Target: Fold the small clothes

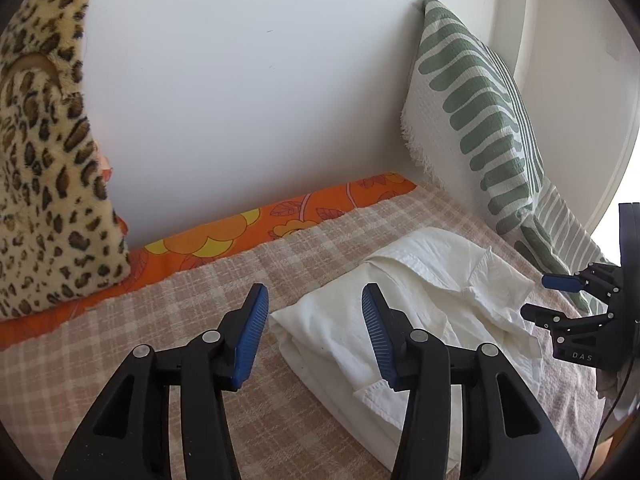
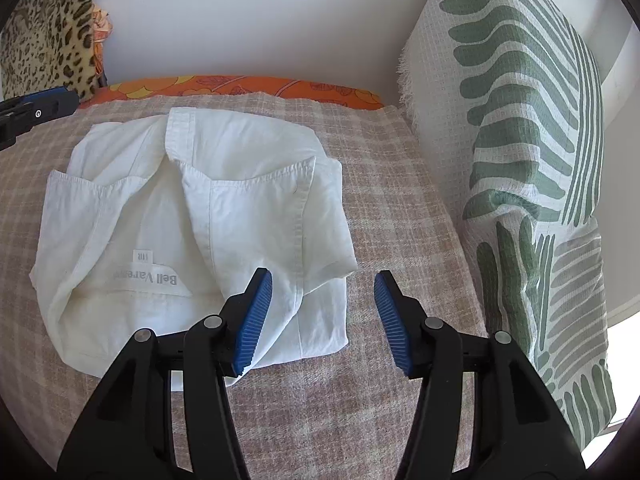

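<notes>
**Now folded: white shirt on the checked blanket**

Folded, the white shirt (image 2: 192,216) lies on the beige checked blanket (image 2: 400,200), near the green-patterned pillow (image 2: 528,140). Left gripper (image 1: 315,312) and right gripper (image 2: 323,300) hover over the shirt's edges, fingers apart, holding nothing.

The left tool (image 1: 314,334) points down toward the shirt (image 1: 420,300), its jaws apart with nothing pressed between them; its right blue pad (image 1: 376,336) hangs over the shirt's near-left edge, its left pad just off the cloth. The right tool (image 2: 324,322) tilts down steeply at the shirt's opposite end, jaws likewise parted and gripping nothing, one pad (image 2: 254,324) over the shirt's corner, the other clear beside it. Seen from the left camera, the right tool hovers just beyond the shirt's far-right side.
</notes>
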